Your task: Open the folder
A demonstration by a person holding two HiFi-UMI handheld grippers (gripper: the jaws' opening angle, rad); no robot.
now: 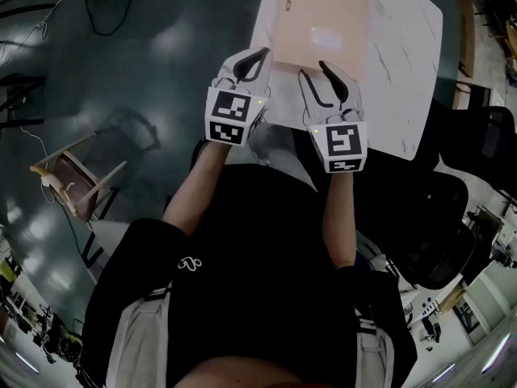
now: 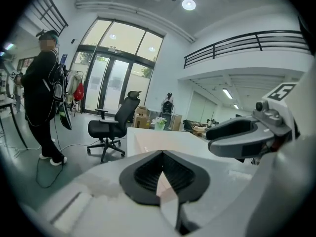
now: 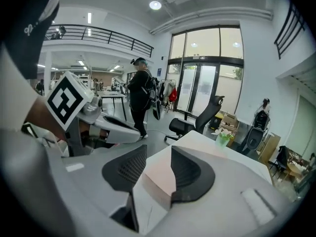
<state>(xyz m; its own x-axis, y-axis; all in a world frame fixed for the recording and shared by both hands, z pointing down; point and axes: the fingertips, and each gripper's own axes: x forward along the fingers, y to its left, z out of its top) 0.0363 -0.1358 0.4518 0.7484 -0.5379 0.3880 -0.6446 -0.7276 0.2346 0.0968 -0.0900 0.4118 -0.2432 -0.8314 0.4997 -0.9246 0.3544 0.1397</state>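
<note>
Room notes for you: dark glossy floor [image 1: 161, 55] catches lamp glare. 1 white marble-patterned rectangular table [image 1: 404, 71] stands ahead of you, 1 pale wooden chair [image 1: 81, 180] to your left. Tall glass-paned entrance doors [image 2: 116, 73]; 1 black wheeled office chair [image 2: 111, 127] before them; black-railed mezzanine balcony [image 2: 247, 41] overhead.

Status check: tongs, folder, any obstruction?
Left tongs shut, right tongs open at near edge of folder. Folder closed, flat on table. Nothing in the way.

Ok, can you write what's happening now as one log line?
folder: closed, on table | left tongs: shut, by near edge | right tongs: open, by near edge
</note>
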